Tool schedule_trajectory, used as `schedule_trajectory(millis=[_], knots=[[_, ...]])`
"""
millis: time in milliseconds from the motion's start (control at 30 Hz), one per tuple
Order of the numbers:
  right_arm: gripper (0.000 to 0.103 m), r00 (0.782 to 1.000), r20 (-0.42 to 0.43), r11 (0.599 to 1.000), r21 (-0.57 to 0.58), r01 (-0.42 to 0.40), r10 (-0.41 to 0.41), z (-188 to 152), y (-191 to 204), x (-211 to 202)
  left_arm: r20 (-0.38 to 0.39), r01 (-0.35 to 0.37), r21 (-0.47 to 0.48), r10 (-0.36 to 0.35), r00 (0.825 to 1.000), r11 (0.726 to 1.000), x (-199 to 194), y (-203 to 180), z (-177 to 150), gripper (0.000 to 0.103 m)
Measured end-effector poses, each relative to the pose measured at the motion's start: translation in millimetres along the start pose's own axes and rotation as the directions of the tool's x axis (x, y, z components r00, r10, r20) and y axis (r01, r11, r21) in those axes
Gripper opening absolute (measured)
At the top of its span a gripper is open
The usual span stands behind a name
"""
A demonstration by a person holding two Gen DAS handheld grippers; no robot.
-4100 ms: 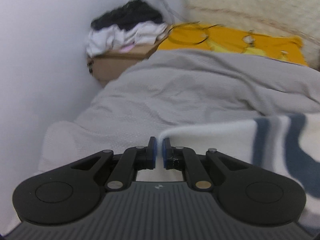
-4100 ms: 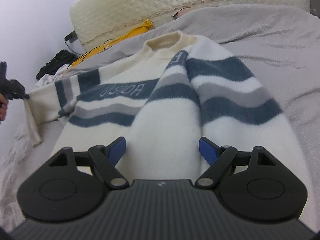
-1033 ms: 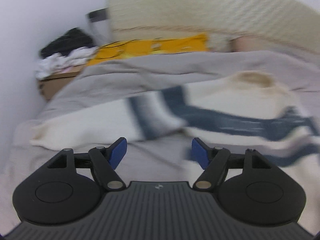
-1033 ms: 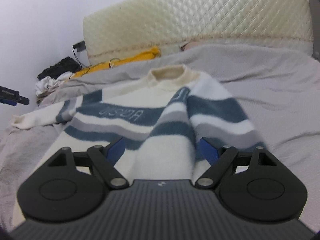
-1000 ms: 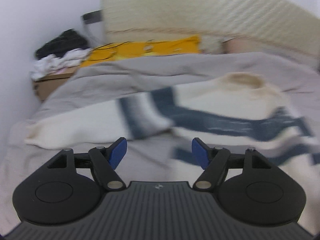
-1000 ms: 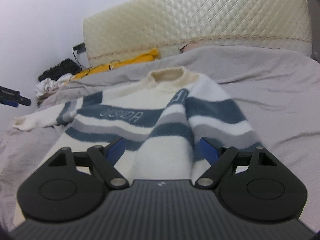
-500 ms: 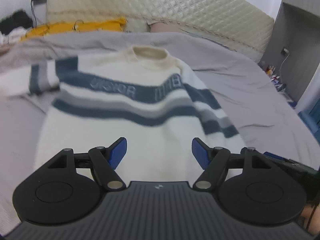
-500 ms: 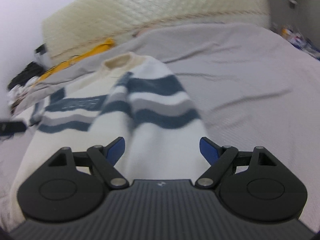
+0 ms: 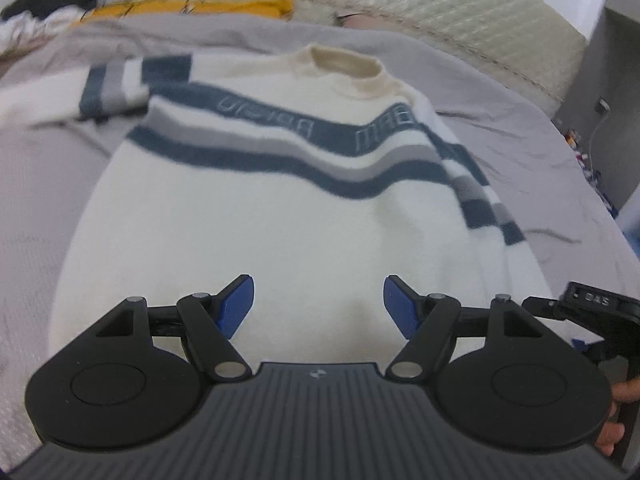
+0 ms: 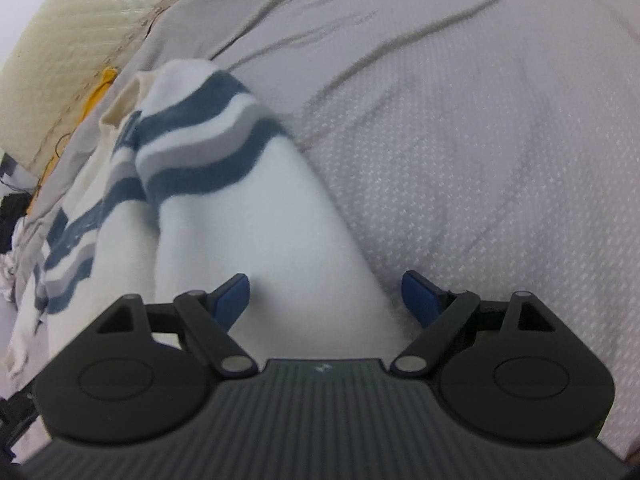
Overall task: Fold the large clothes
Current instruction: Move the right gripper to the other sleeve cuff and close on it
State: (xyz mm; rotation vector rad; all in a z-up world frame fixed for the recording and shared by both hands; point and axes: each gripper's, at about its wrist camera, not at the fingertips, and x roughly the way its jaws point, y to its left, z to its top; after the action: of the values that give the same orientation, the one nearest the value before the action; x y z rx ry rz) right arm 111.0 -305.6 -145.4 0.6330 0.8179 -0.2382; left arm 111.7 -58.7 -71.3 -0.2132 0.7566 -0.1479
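Observation:
A cream sweater [image 9: 280, 208] with navy and grey stripes lies flat on the grey bed, collar toward the headboard. Its left sleeve [image 9: 104, 84] stretches out to the left; its right sleeve [image 10: 256, 216] is folded down along the body. My left gripper [image 9: 318, 304] is open and empty, low over the sweater's lower middle. My right gripper [image 10: 326, 296] is open and empty, just above the lower end of the folded right sleeve. The right gripper's body [image 9: 600, 312] shows at the right edge of the left wrist view.
The grey bedspread [image 10: 480, 140] spreads wide to the right of the sweater. A quilted cream headboard [image 9: 440, 12] stands behind. A yellow cloth [image 9: 192, 6] and a pile of clothes [image 9: 36, 8] lie at the far left. Small items [image 9: 580, 152] sit on the floor at the right.
My left gripper, earlier shut on the left sleeve's cuff, let go and swung right to face the sweater's body. My right gripper dropped low over the folded right sleeve.

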Motion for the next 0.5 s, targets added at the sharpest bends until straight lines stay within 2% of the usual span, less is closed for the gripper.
schedule_trajectory(millis=[200, 267, 400, 433, 500], knots=[[0.086, 0.99, -0.018, 0.988, 0.067, -0.136, 0.138, -3.5, 3.1, -7.1, -0.018, 0.005, -0.106, -0.007, 1.0, 0.994, 3.4, 20.9, 3.1, 0.076], [0.084, 0.976, -0.017, 0.972, 0.101, -0.212, 0.215, -5.7, 1.7, -12.2, -0.019, 0.0, -0.123, -0.003, 1.0, 0.992, 3.7, 24.1, 3.1, 0.076], [0.074, 0.939, 0.006, 0.927, 0.158, -0.34, 0.344, -13.2, -2.7, -26.2, -0.017, -0.009, -0.142, 0.006, 1.0, 0.99, 4.0, 26.7, 3.8, 0.076], [0.074, 0.933, 0.003, 0.921, 0.16, -0.356, 0.36, -14.7, -2.2, -27.5, -0.018, -0.009, -0.143, 0.007, 1.0, 0.99, 4.4, 26.4, 3.5, 0.076], [0.073, 0.946, -0.02, 0.94, 0.124, -0.319, 0.324, -16.7, 2.1, -27.4, -0.019, -0.013, -0.142, 0.01, 1.0, 0.99, 4.6, 26.0, 2.7, 0.076]])
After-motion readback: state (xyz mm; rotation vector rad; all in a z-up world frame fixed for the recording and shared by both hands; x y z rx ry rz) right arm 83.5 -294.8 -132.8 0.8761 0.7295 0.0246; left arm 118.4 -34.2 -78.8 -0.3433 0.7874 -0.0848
